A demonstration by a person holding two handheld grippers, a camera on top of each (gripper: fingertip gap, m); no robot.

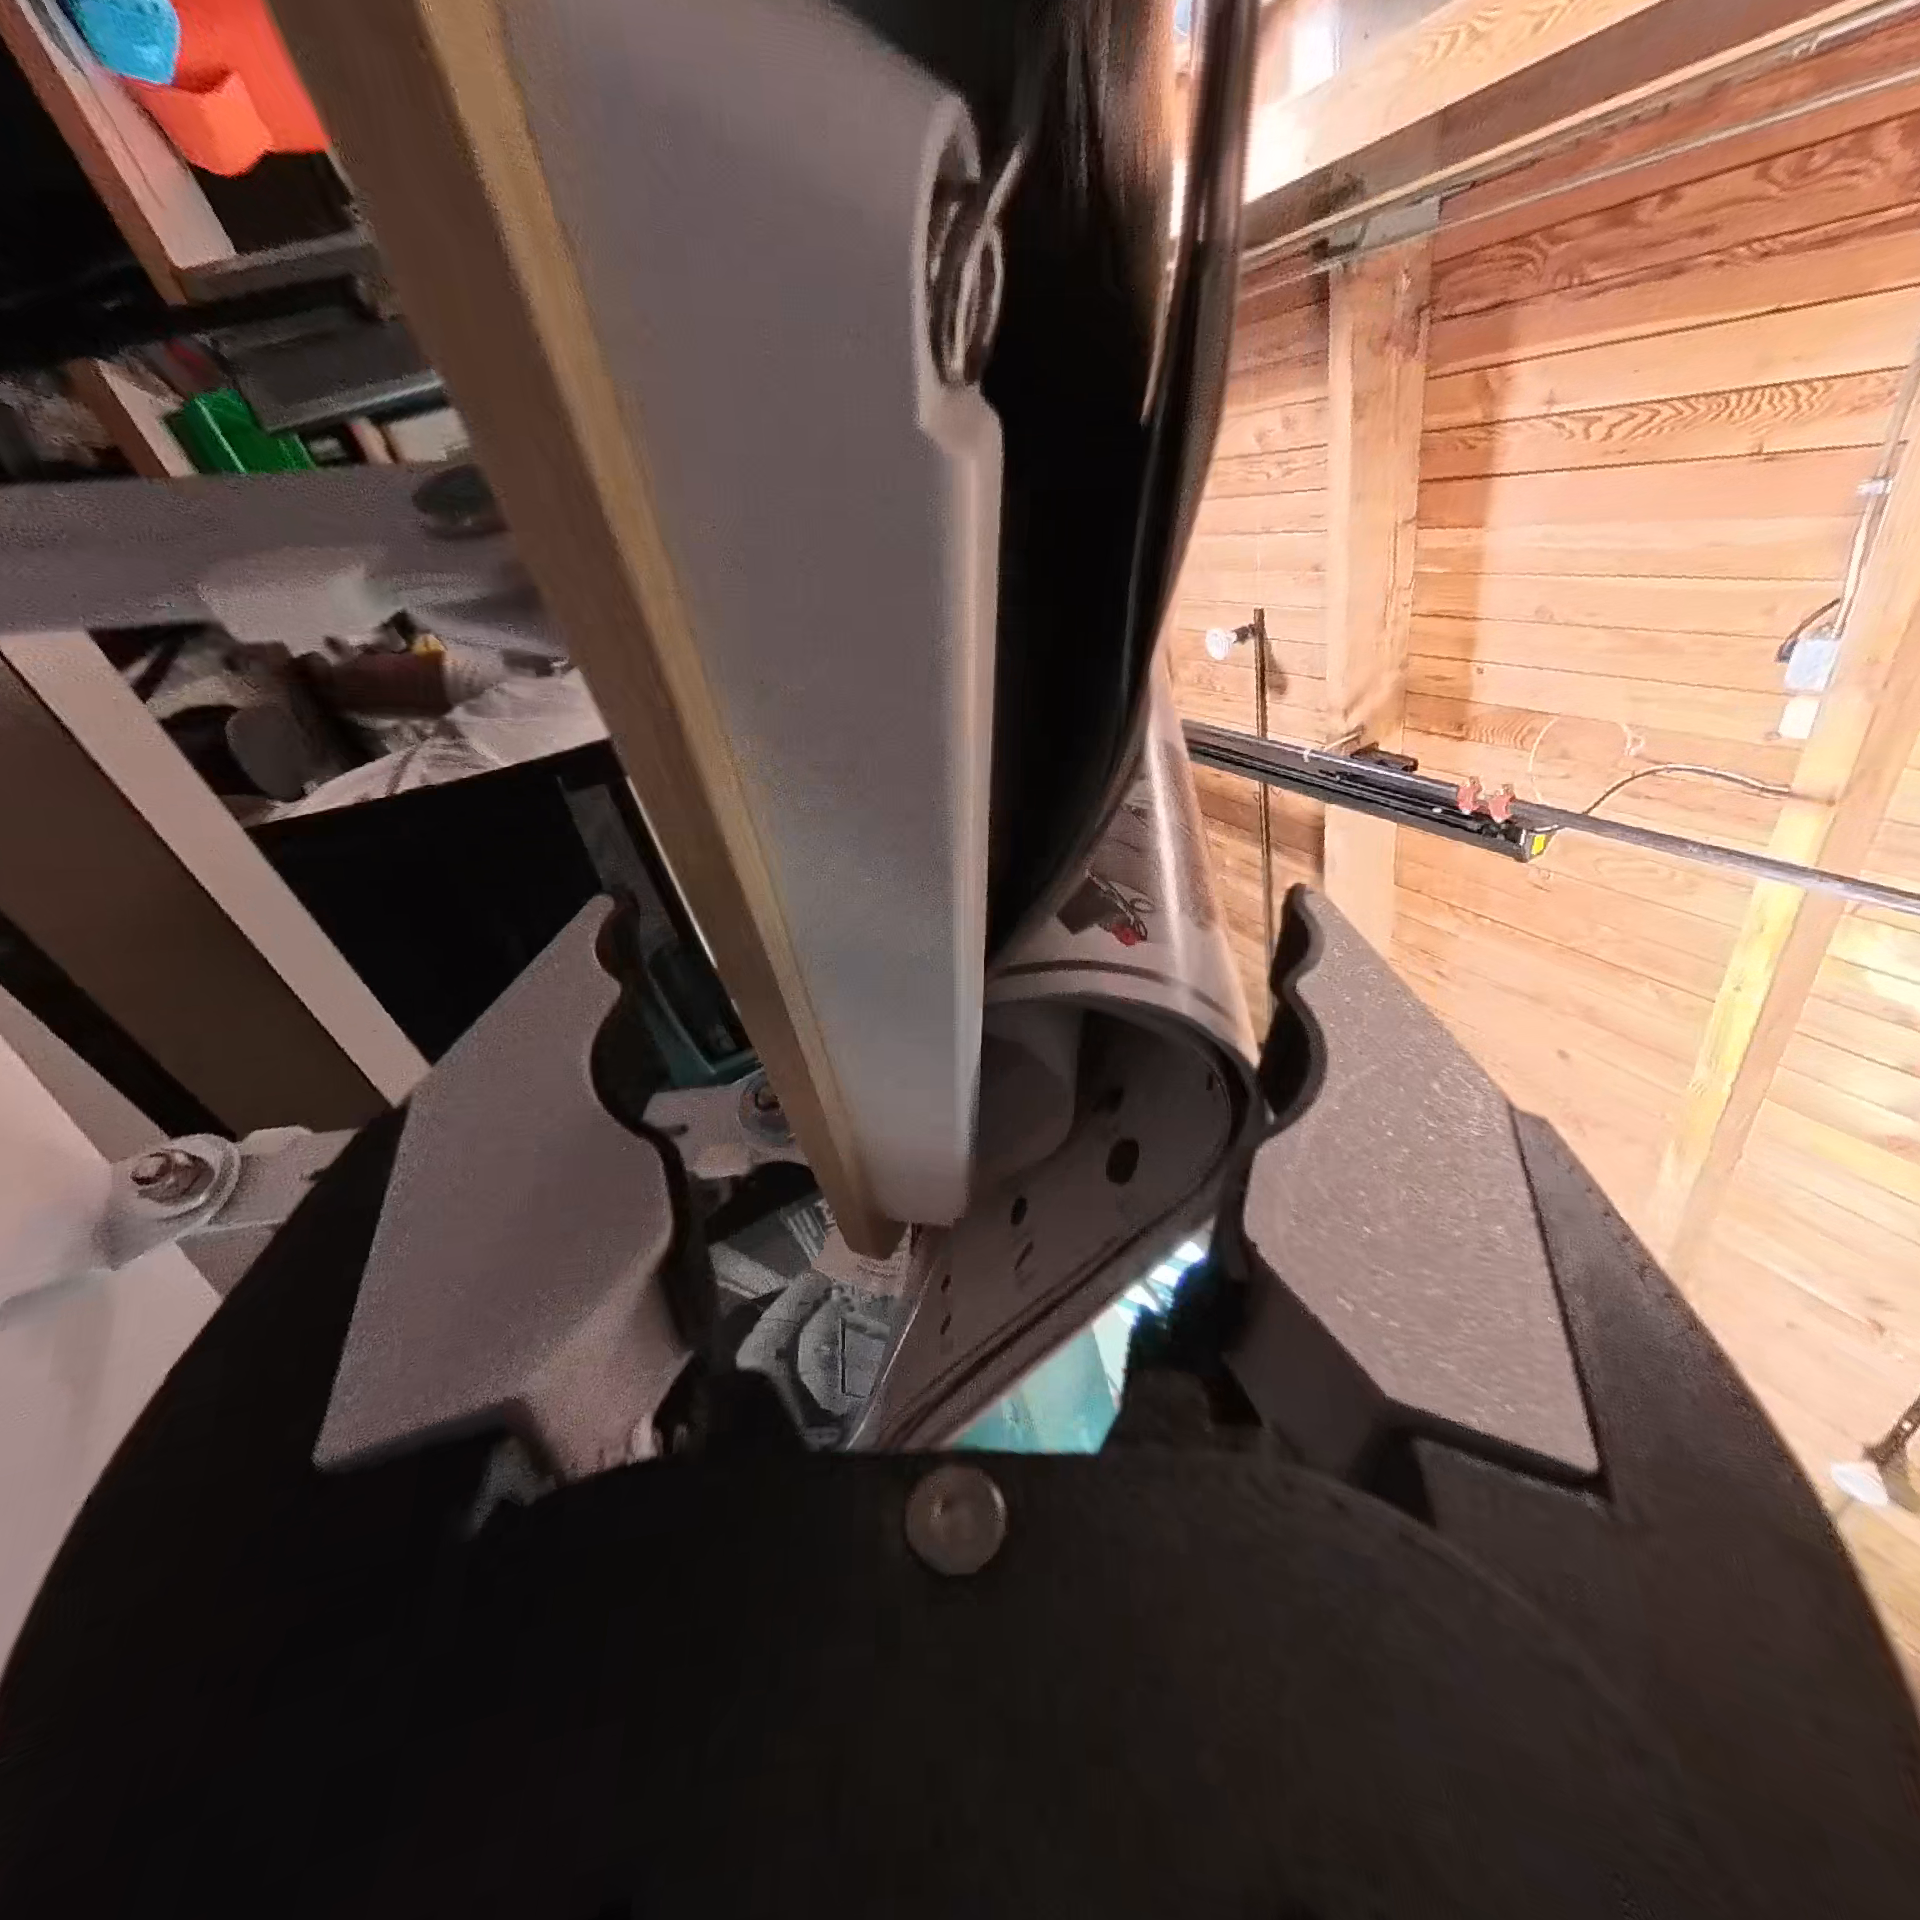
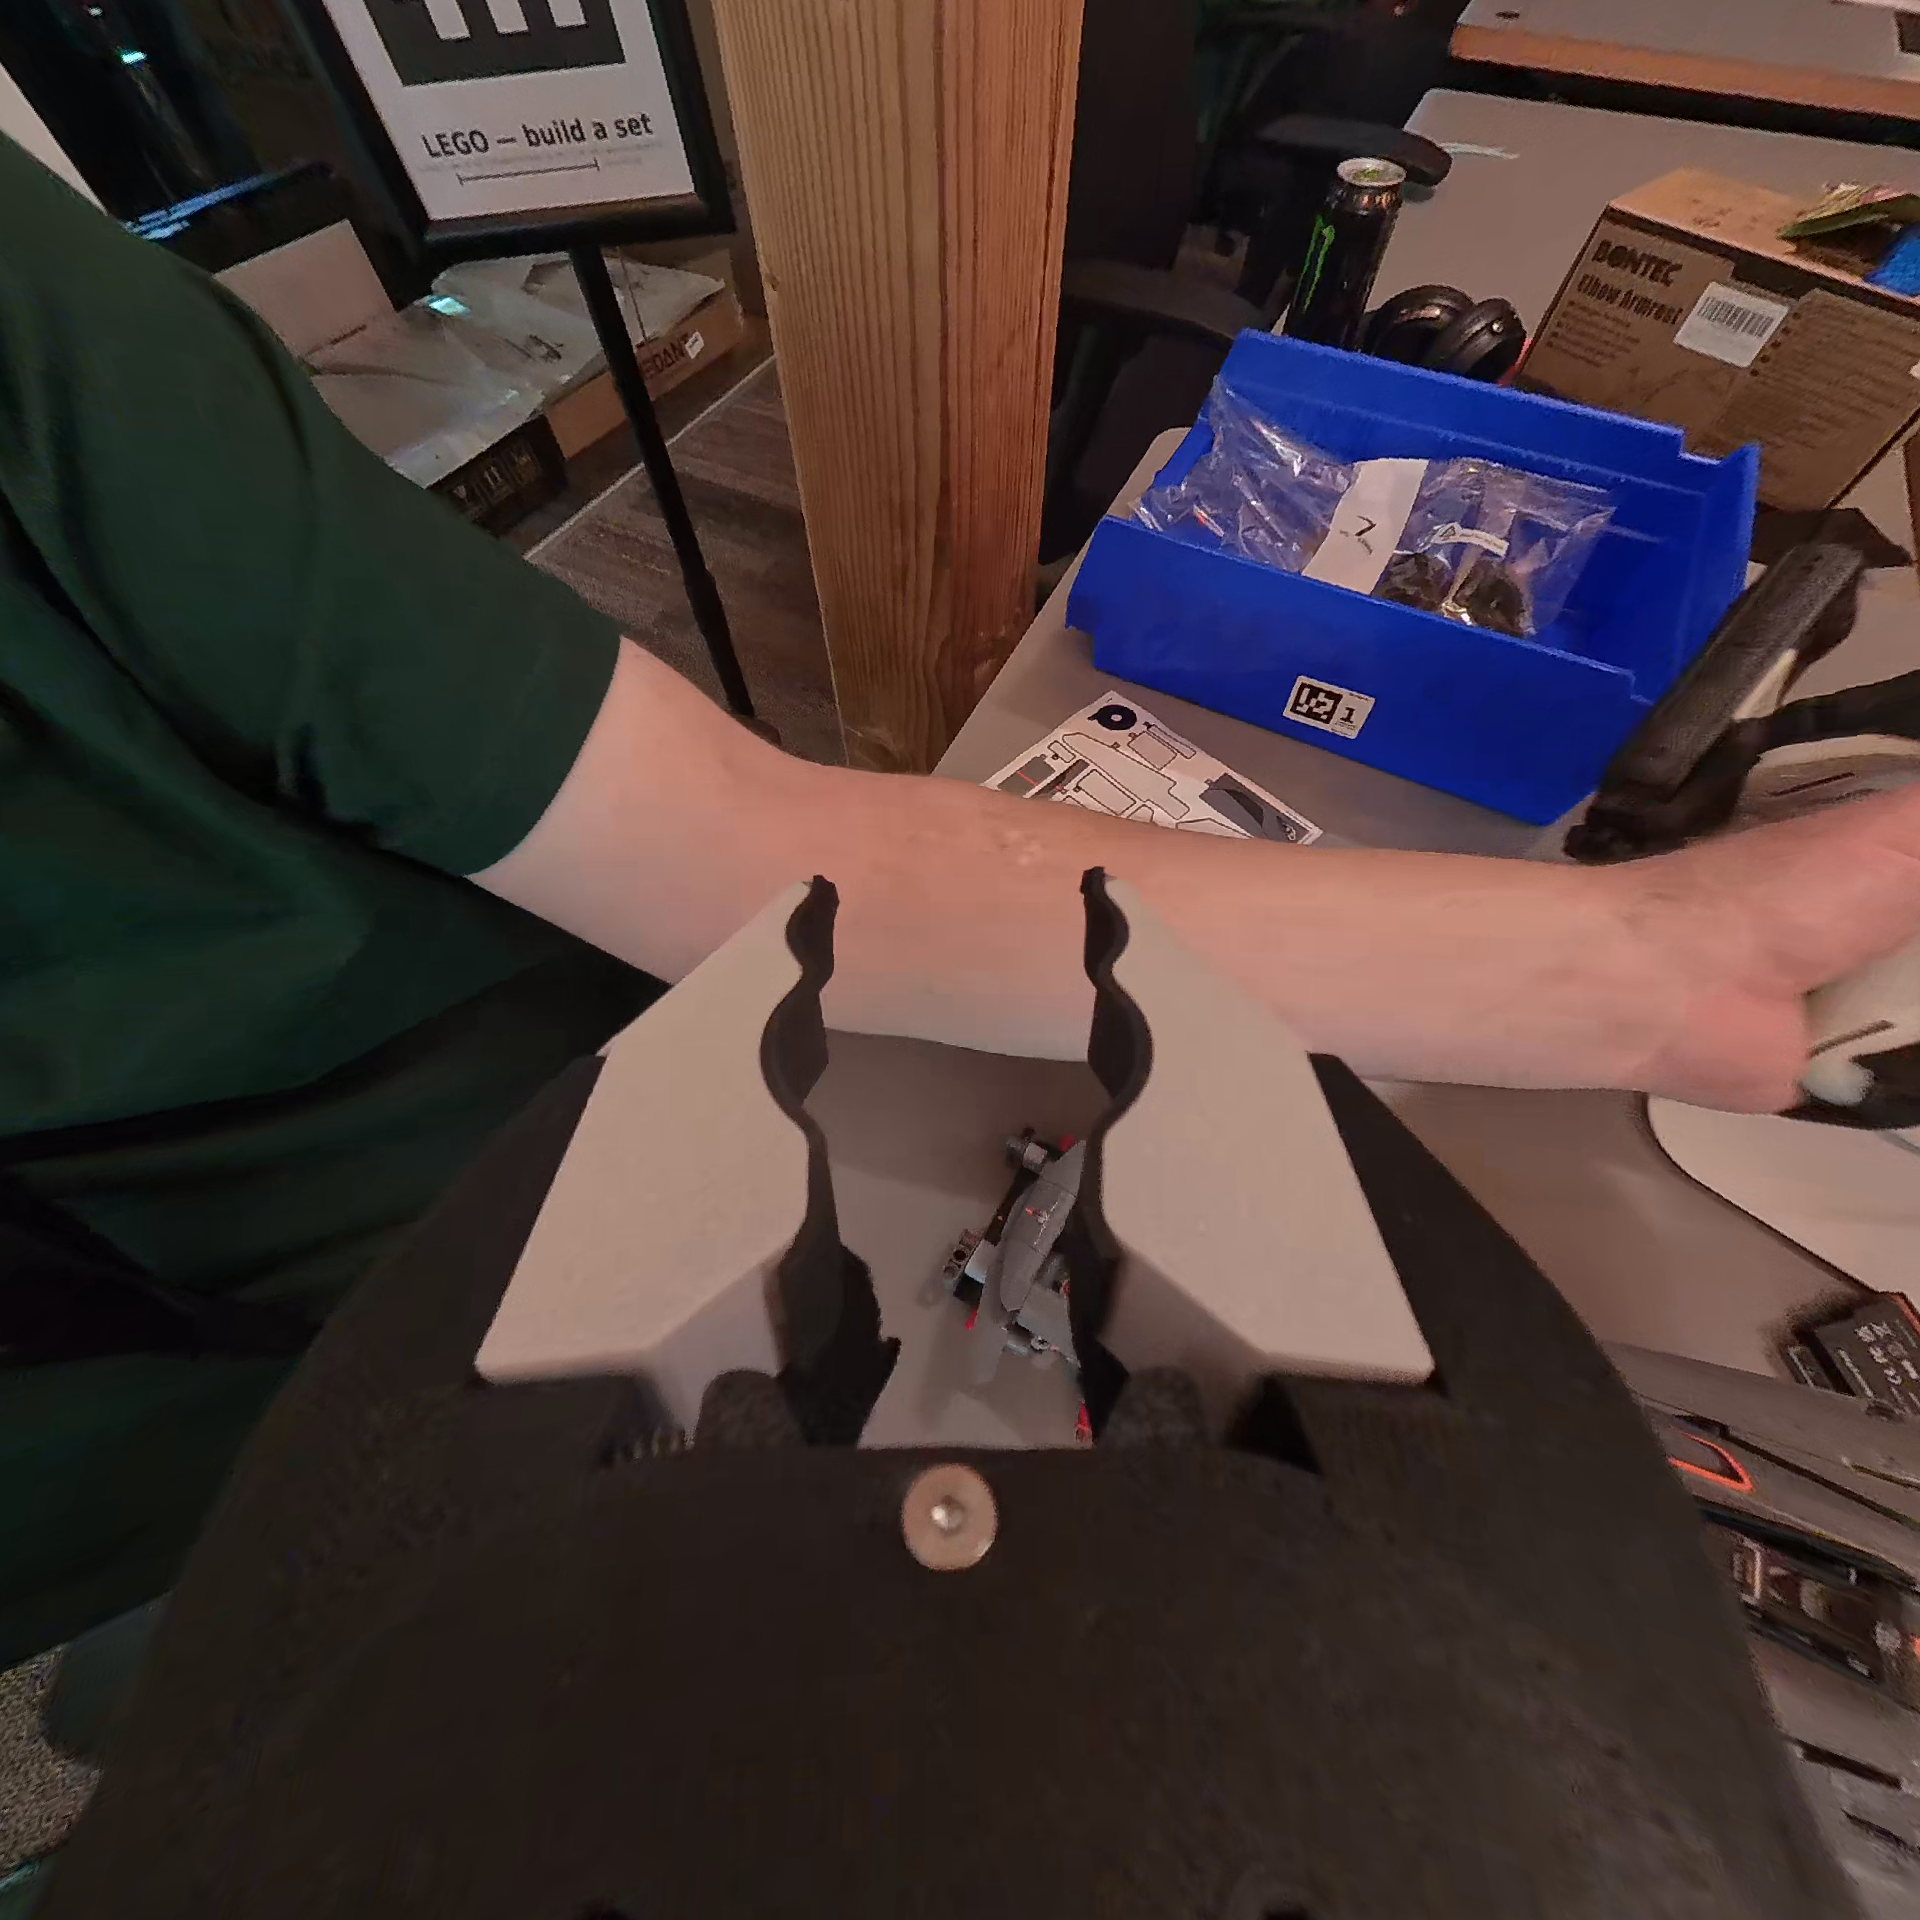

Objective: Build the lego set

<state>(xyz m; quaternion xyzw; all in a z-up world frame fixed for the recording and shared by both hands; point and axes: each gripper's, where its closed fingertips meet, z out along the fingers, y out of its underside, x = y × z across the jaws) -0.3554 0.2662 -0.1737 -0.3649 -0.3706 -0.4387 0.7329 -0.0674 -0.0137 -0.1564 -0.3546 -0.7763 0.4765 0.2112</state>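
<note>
The small grey lego model [image 2: 1023,1247] lies on the grey desk [image 2: 1455,1174], under the right gripper [image 2: 956,883], whose jaws stand wide and empty. It looks light, rigid, but likely to shed pieces; grip its thick middle. A blue bin [image 2: 1351,665] sits toward the far edge. The left gripper [image 1: 940,914] is open around a lamp base [image 1: 1091,1143], facing a plank wall [image 1: 1610,520].

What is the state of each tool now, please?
Left tool: open, fingers apart around a curled booklet page; grip not shown.
Right tool: open, holding nothing; small grey lego build lies below.
</note>
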